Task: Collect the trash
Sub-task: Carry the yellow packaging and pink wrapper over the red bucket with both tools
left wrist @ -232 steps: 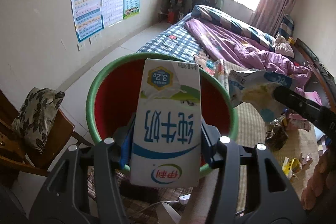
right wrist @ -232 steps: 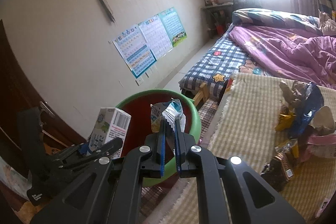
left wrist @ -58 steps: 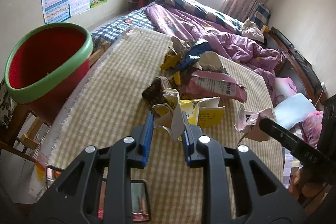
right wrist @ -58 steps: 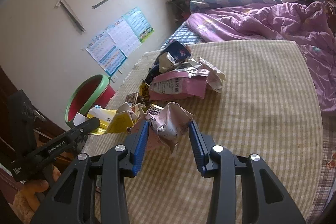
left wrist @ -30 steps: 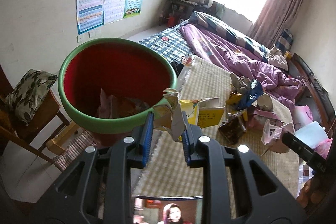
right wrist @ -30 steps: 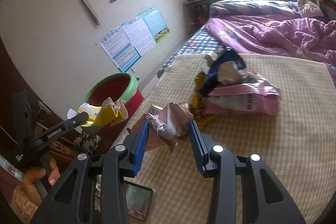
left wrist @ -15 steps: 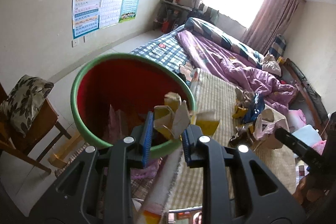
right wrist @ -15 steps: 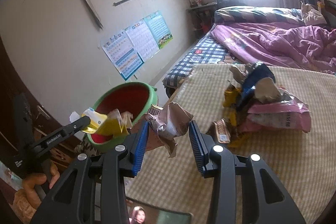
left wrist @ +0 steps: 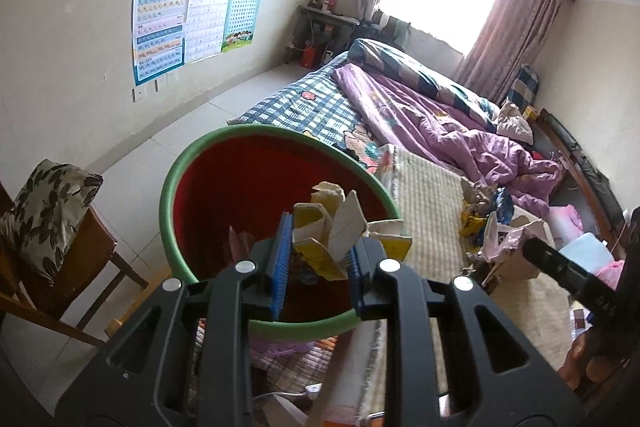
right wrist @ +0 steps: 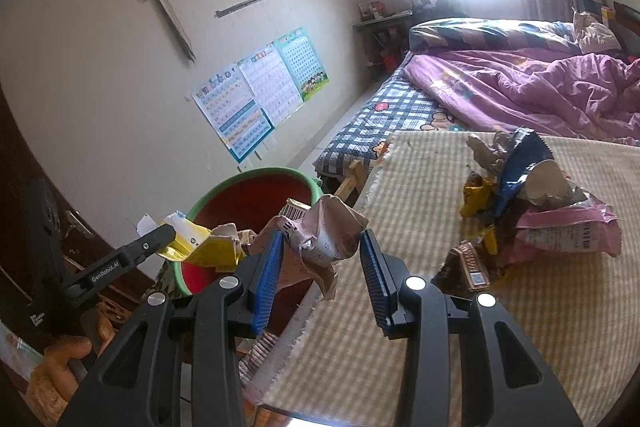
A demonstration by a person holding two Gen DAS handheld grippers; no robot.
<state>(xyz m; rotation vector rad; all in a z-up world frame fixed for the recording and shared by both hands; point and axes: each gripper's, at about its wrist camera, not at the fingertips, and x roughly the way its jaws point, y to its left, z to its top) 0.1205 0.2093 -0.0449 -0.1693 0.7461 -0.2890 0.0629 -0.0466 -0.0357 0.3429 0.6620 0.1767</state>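
My left gripper point(left wrist: 318, 261) is shut on a flattened yellow and white carton point(left wrist: 334, 227) and hangs over the mouth of the red bin with a green rim point(left wrist: 176, 183). In the right wrist view the same carton point(right wrist: 208, 247) sticks out of the left gripper's tip above the bin point(right wrist: 248, 199). My right gripper point(right wrist: 320, 267) is shut on a crumpled pinkish paper wrapper point(right wrist: 320, 231), over the mat's near left corner, just right of the bin. Some trash lies at the bottom of the bin point(left wrist: 236, 243).
A pile of wrappers point(right wrist: 532, 211) lies on the checked straw mat point(right wrist: 420, 287) on the bed. A purple quilt point(right wrist: 540, 95) lies behind. A wooden chair with a leaf-print cushion point(left wrist: 44, 211) stands left of the bin. A hand point(right wrist: 64, 359) holds the left gripper.
Both grippers moved left toward the bin with their trash. The left one now hangs over the bin's mouth; the right one has come to the mat's edge beside it.
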